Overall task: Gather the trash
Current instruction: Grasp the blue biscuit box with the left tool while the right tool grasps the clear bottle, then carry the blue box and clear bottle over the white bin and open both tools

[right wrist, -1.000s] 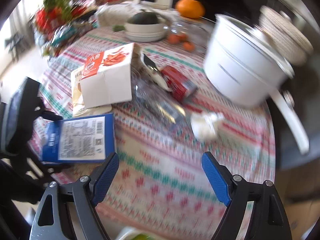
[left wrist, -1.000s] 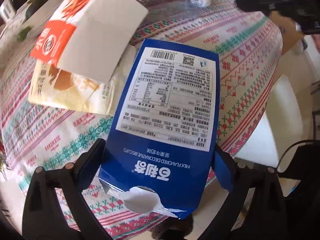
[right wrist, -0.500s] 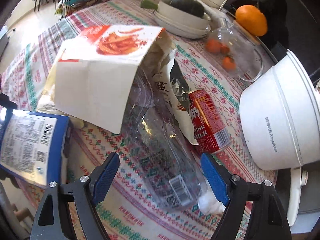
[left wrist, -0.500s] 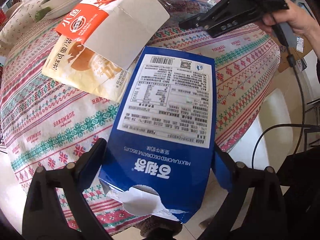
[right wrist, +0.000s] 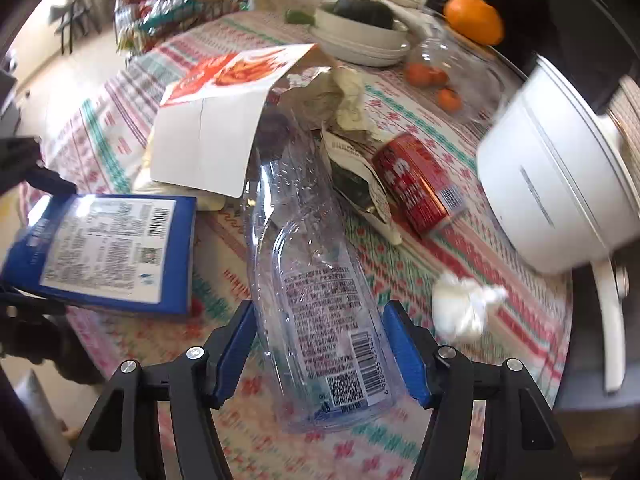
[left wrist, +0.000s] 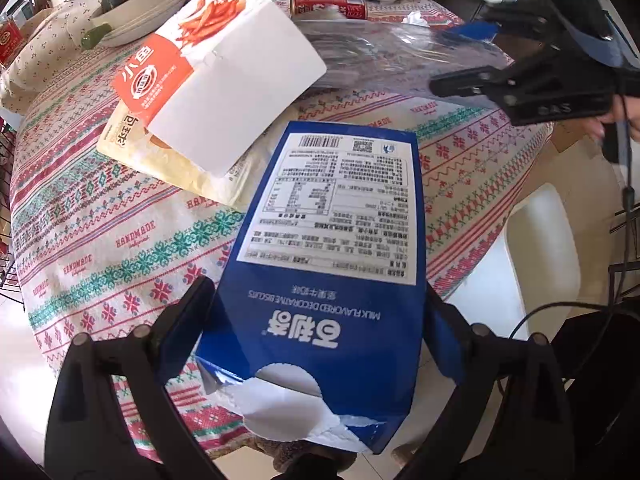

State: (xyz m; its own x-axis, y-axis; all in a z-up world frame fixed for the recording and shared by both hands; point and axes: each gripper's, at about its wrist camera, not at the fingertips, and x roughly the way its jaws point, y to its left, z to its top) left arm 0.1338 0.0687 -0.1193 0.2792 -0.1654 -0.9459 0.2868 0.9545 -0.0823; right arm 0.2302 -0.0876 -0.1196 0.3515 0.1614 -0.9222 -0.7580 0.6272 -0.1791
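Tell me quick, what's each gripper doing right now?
Left gripper: closed on the blue biscuit box.
Right gripper: fingers have just been closing around the clear plastic bottle; firm grip cannot be told.

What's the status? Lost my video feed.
Left gripper shut on blue biscuit box. Right gripper closing around clear plastic bottle. Nothing blocking.

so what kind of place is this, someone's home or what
Most likely a home dining table: a patterned tablecloth, a white electric cooking pot, a bowl of vegetables and an orange, with snack packaging scattered about.
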